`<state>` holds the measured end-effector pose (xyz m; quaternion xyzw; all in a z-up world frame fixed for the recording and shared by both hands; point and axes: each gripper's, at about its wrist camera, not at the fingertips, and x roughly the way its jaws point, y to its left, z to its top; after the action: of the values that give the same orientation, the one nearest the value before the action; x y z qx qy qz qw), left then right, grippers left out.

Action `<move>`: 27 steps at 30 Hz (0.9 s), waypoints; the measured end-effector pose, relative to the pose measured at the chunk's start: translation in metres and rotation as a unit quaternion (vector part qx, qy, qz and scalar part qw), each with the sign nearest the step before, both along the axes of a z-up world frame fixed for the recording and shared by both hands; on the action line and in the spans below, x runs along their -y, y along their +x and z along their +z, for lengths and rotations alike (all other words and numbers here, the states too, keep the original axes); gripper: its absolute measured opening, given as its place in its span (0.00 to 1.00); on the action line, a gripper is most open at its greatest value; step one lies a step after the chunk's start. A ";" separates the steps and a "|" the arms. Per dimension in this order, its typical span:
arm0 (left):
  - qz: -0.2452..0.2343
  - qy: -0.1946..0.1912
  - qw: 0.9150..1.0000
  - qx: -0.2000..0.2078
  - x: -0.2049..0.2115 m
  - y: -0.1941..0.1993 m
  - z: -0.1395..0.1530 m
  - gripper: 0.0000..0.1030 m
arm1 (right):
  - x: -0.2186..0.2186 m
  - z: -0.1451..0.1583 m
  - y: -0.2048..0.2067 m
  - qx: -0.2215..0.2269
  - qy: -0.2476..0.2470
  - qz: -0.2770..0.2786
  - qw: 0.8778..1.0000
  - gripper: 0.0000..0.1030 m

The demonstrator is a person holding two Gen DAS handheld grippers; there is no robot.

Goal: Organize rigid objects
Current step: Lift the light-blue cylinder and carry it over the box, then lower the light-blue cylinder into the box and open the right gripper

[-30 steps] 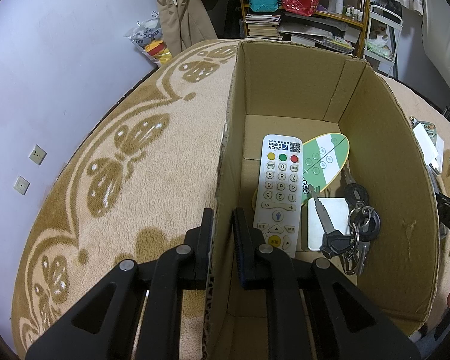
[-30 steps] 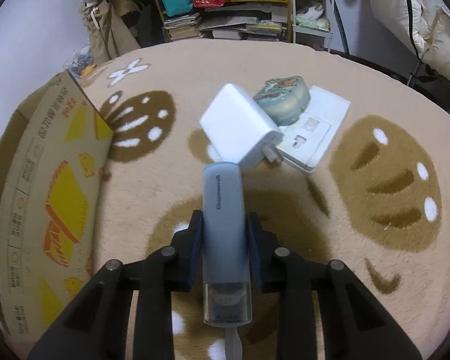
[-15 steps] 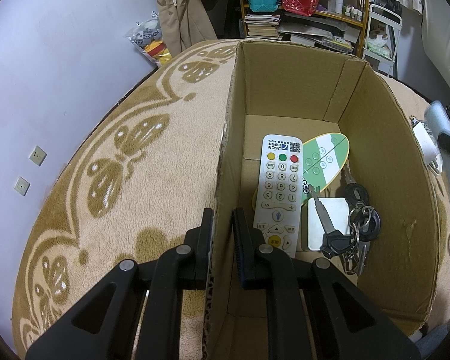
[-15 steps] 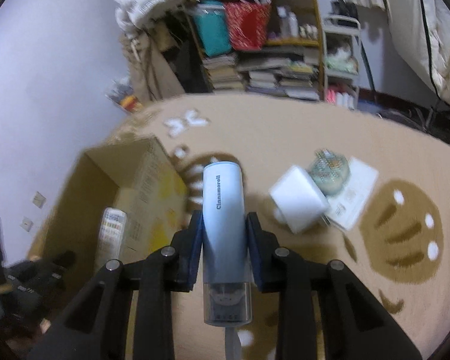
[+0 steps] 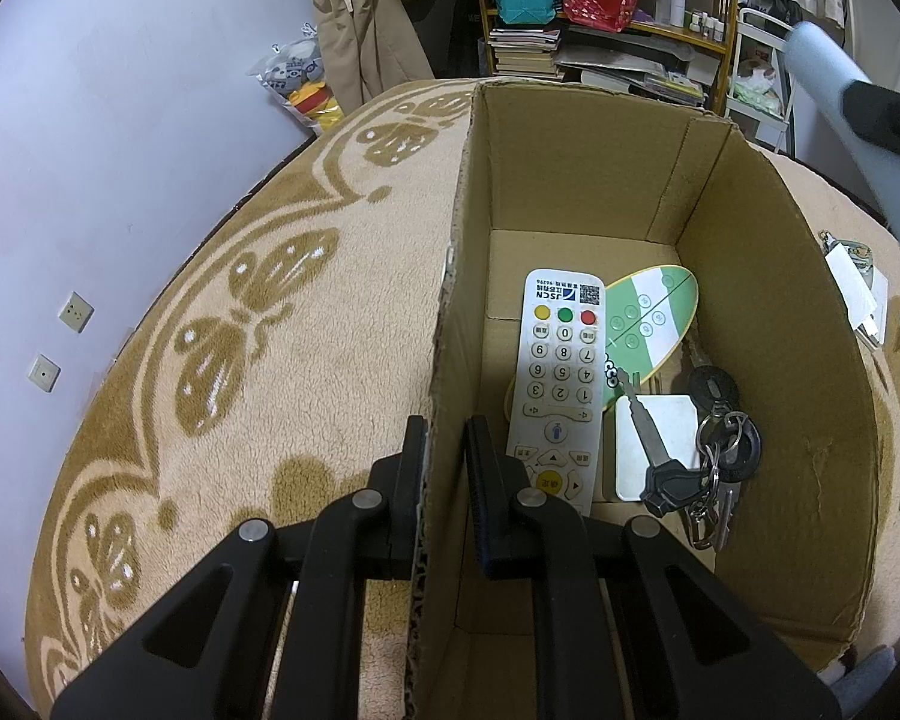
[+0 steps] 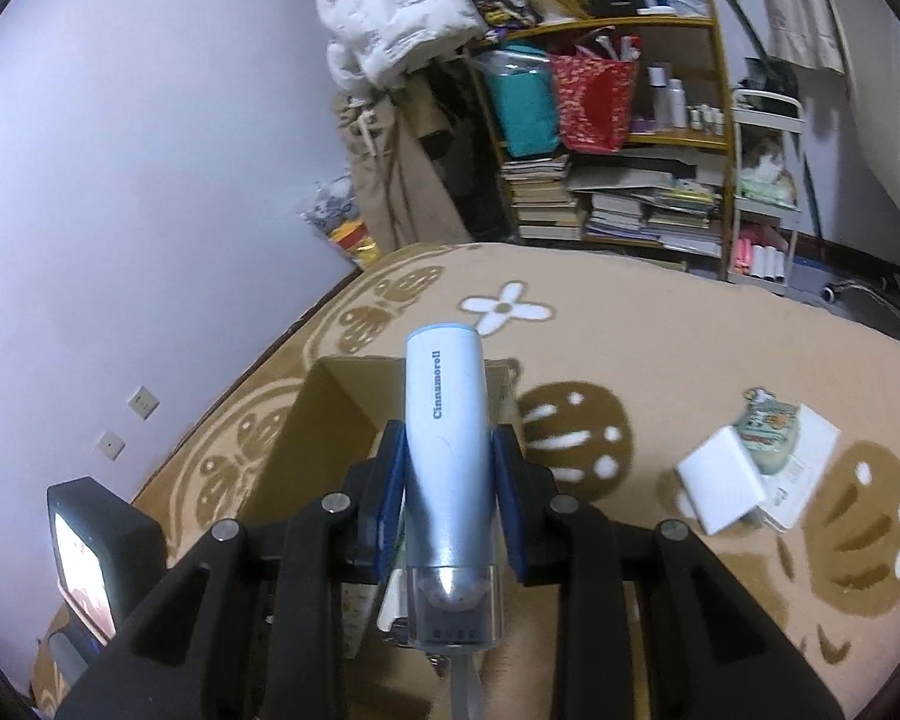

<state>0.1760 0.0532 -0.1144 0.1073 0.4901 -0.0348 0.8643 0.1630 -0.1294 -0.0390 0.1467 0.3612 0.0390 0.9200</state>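
Observation:
My left gripper point(image 5: 445, 429) is shut on the left wall of the open cardboard box point(image 5: 576, 162), one finger outside, one inside. In the box lie a white remote point(image 5: 558, 384), a green-and-white oval card point(image 5: 651, 315), a white square pad point(image 5: 660, 450) and a bunch of keys point(image 5: 705, 462). My right gripper point(image 6: 447, 450) is shut on a pale blue Cinnamoroll tube point(image 6: 447, 438) and holds it in the air above the box point(image 6: 330, 414). The tube also shows in the left wrist view point(image 5: 852, 120), high at the right over the box.
On the beige patterned rug point(image 6: 690, 348), right of the box, lie a white block point(image 6: 720, 486), a small decorated tin point(image 6: 771, 432) and a white flat box point(image 6: 804, 480). A cluttered shelf point(image 6: 618, 138) stands behind. The wall point(image 5: 90, 120) is at the left.
My right gripper has lifted the blue tube off the rug and carried it left, over the box. The left gripper has kept its hold on the box wall.

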 end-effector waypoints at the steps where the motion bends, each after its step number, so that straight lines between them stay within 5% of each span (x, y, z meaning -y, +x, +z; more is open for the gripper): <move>1: 0.000 0.000 1.000 0.000 0.000 0.000 0.000 0.12 | -0.005 -0.001 0.001 -0.001 -0.002 0.006 1.000 0.29; 27: 0.000 0.000 1.000 0.000 0.000 0.000 0.000 0.12 | -0.039 -0.045 0.010 -0.050 -0.017 0.040 0.998 0.30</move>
<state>0.1758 0.0532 -0.1146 0.1069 0.4900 -0.0348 0.8645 0.1733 -0.0901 -0.0835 0.1185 0.4132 0.0627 0.9007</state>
